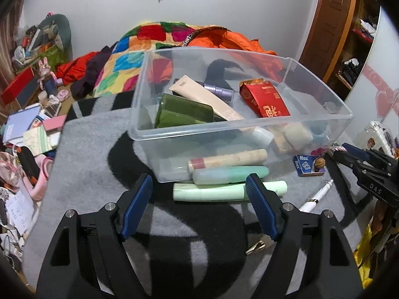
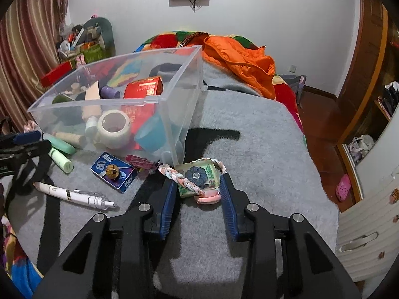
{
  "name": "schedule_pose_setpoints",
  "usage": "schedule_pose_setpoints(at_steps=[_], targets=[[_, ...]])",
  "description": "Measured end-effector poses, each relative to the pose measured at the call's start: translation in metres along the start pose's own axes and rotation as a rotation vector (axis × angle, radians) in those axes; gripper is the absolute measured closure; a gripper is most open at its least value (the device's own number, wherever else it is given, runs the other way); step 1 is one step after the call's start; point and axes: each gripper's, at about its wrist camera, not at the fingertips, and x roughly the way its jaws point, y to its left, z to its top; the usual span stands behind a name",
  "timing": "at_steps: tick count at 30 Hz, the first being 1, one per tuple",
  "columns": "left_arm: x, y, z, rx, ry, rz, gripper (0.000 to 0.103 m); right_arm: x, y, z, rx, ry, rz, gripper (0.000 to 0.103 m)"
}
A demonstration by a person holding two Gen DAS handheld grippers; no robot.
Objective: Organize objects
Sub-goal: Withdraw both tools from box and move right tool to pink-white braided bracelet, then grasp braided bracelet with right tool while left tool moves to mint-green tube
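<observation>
A clear plastic bin (image 1: 149, 134) (image 2: 174, 92) stands on a grey rug and holds a red box (image 1: 264, 99), a beige tube (image 1: 207, 97), a green block (image 1: 184, 112), tape rolls (image 2: 113, 129) and more. My left gripper (image 1: 199, 184) is open, just short of a pale green tube (image 1: 212, 192) lying in front of the bin. My right gripper (image 2: 198, 186) has its jaws closed in around a green square ornament (image 2: 198, 177) with a braided cord (image 2: 179, 179); the pads touch its sides.
A blue Max box (image 2: 113, 172) (image 1: 308, 165) with a small brown ball on it, a white pen (image 2: 74, 195) and a pink clip (image 2: 139, 162) lie on the rug (image 2: 249, 149). A colourful quilt and an orange jacket (image 2: 239, 59) lie behind the bin.
</observation>
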Motion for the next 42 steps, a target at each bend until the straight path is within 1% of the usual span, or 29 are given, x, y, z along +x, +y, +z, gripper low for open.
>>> schedule_pose_setpoints(at_steps=[3,5,9,14,16,18,21,24,26,29,32,34,36,37,38,42], targets=[[0.005,-0.004,0.0,-0.007,0.012,-0.03,0.026,-0.005,-0.006,-0.003,0.035,-0.001,0.03,0.071],[0.006,-0.01,-0.001,0.006,0.01,-0.053,0.026,-0.008,-0.008,-0.005,0.049,0.005,0.055,0.071],[0.005,-0.021,-0.005,0.028,0.012,-0.076,0.026,-0.014,-0.005,-0.01,0.039,0.011,0.07,0.071],[-0.003,-0.035,-0.014,0.049,0.008,-0.121,0.026,-0.02,-0.002,-0.016,0.047,0.017,0.102,0.071],[-0.009,-0.041,-0.019,0.064,0.01,-0.154,0.026,-0.022,0.0,-0.018,0.047,0.03,0.136,0.07],[-0.015,-0.048,-0.022,0.087,0.008,-0.168,0.026,-0.024,0.003,-0.02,0.03,0.042,0.162,0.071],[-0.021,-0.05,-0.022,0.109,-0.003,-0.151,0.026,-0.029,0.007,-0.021,0.016,0.04,0.146,0.07],[-0.022,-0.045,-0.017,0.104,-0.008,-0.129,0.026,-0.03,0.004,-0.024,0.029,0.037,0.135,0.07],[-0.022,-0.043,-0.013,0.091,-0.004,-0.135,0.026,-0.028,0.001,-0.027,0.04,0.045,0.122,0.07],[-0.025,-0.044,-0.008,0.083,-0.013,-0.167,0.026,-0.023,-0.004,-0.031,0.062,0.051,0.104,0.07],[-0.026,-0.052,-0.005,0.116,-0.019,-0.172,0.026,-0.022,-0.008,-0.03,0.079,0.038,0.102,0.07],[-0.021,-0.061,-0.003,0.16,-0.014,-0.163,0.026,-0.021,-0.007,-0.028,0.076,0.03,0.096,0.07],[-0.011,-0.066,-0.003,0.181,0.013,-0.155,0.026,-0.021,-0.007,-0.027,0.071,0.019,0.087,0.074],[-0.005,-0.067,-0.003,0.179,0.037,-0.157,0.026,-0.021,-0.007,-0.026,0.068,0.02,0.092,0.083],[0.0,-0.067,-0.004,0.177,0.054,-0.165,0.026,-0.021,-0.007,-0.026,0.07,0.017,0.094,0.083],[0.001,-0.068,-0.006,0.186,0.049,-0.168,0.026,-0.023,-0.013,-0.029,0.083,0.006,0.09,0.083]])
